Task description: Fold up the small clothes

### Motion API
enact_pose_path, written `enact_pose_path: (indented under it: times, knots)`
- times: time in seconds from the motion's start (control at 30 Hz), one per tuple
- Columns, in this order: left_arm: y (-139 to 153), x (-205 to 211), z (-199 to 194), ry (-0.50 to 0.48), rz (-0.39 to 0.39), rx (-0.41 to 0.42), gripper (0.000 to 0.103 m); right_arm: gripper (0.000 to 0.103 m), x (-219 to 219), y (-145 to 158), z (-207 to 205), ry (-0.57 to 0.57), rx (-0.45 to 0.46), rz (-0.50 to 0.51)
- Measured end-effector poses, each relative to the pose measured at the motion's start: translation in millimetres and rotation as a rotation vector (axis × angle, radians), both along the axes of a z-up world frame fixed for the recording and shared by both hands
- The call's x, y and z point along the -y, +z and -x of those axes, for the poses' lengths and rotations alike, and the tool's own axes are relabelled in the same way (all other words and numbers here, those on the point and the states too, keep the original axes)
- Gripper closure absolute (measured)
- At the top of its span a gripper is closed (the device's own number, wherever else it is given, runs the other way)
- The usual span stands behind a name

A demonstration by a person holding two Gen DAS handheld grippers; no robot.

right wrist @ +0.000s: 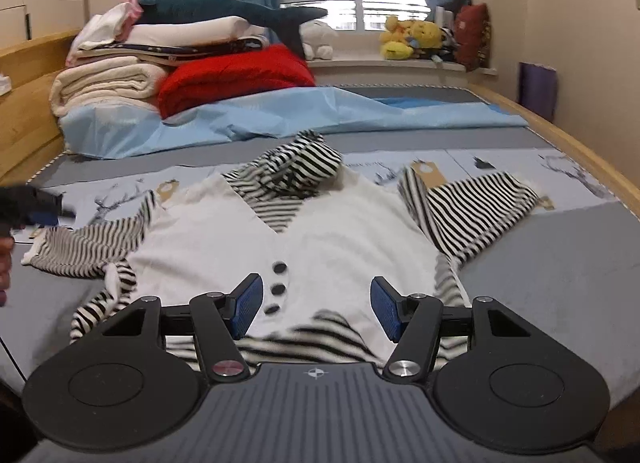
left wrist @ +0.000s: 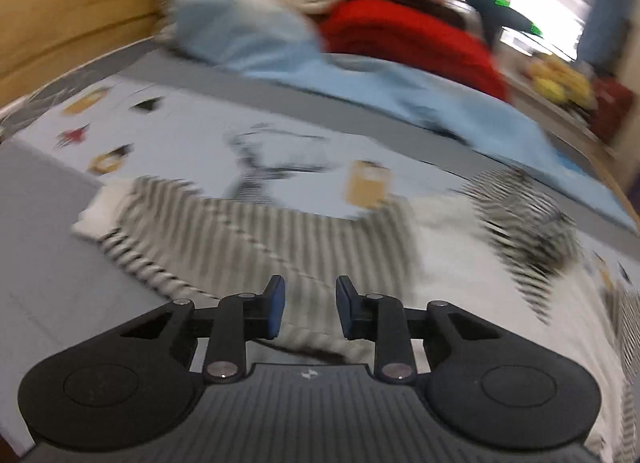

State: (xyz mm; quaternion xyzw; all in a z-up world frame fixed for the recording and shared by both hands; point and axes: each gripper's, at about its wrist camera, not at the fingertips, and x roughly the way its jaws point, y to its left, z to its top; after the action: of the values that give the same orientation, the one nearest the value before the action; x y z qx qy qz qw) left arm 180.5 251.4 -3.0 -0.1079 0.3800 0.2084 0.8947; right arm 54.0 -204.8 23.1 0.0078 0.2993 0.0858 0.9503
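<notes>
A small white hooded top [right wrist: 340,239] lies flat on the bed, face up, with three black buttons [right wrist: 278,287] down its front. Its hood [right wrist: 296,167] and both sleeves are black-and-white striped. The left sleeve [right wrist: 88,251] spreads to the left and the right sleeve [right wrist: 472,207] to the right. My right gripper [right wrist: 316,311] hovers open over the lower hem with nothing between its pads. My left gripper [left wrist: 310,307] is over the left sleeve [left wrist: 260,239] in a blurred view, jaws narrowly apart with no cloth between them. It also shows as the left gripper [right wrist: 48,209] at the far left edge.
A light blue sheet [right wrist: 240,119] lies crumpled across the bed behind the top. Folded blankets [right wrist: 108,83] and a red cushion [right wrist: 236,75] are stacked at the back left. A wooden bed frame [right wrist: 580,143] runs along the right. Plush toys [right wrist: 416,37] sit on the windowsill.
</notes>
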Motion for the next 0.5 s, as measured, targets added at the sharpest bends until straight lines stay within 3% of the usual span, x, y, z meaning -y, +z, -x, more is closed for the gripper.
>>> enact_pose_path:
  times: [0.13, 0.3, 0.37, 0.43, 0.5]
  knots:
    - [-21.4, -53.7, 6.8, 0.139, 0.016, -0.034, 0.075, 0.045, -14.8, 17.3, -35.9, 0.061, 0.01, 0.015]
    - [-38.5, -109.8, 12.2, 0.263, 0.109, 0.007, 0.075, 0.059, -43.8, 34.6, -103.5, 0.086, 0.034, 0.02]
    - [-47.0, -125.1, 14.9, 0.306, 0.138, 0.015, 0.073, 0.06, -57.4, 37.2, -130.4, 0.111, 0.055, 0.028]
    - [-65.4, -140.2, 9.5, 0.363, 0.2, 0.014, 0.069, 0.06, -71.4, 37.3, -157.7, 0.145, 0.055, 0.025]
    - [-82.2, -153.3, 7.9, 0.43, 0.265, 0.007, 0.065, 0.06, -85.6, 30.3, -184.5, 0.212, -0.006, 0.016]
